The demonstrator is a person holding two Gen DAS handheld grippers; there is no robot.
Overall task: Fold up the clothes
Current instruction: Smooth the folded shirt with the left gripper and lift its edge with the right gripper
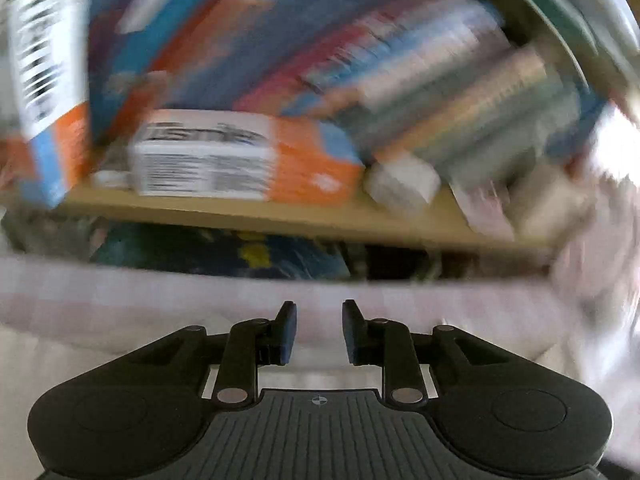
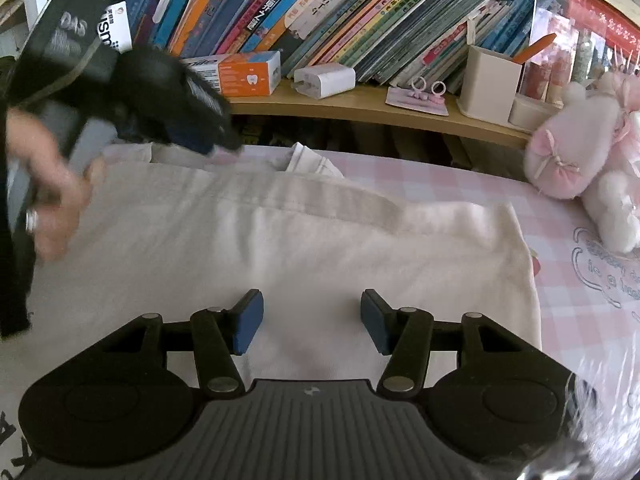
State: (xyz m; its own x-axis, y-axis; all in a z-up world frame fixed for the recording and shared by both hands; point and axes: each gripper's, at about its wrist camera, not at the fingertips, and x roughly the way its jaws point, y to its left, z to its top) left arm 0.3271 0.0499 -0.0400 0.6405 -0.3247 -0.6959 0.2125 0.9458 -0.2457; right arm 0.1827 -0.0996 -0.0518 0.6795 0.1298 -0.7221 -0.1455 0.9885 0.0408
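The cream garment (image 2: 280, 240) lies spread on the pink checked bed (image 2: 460, 184), directly ahead of and beneath the right hand-held gripper (image 2: 312, 322), whose fingers stand spread apart with nothing between them. The garment's long axis runs crosswise to that gripper, left to right. A raised fold ridge slants across it, up ahead and a little right of the gripper. A collar or hem peeks out at the far edge, toward the shelf (image 2: 360, 108).

The left hand-held gripper (image 1: 319, 332) is also parted and empty; seen from the right wrist it hangs at the garment's far-left corner, the person's hand (image 2: 52, 200) around its handle. Its own view is badly smeared, so it seems to be moving fast.

Risks, as I judge them: a quick left pinch could catch only the top layer and drag the fold askew. The right edge lies near the plush toy (image 2: 580, 148), which a sweeping fold might knock. Whether this fold is early or near-final, I cannot tell.
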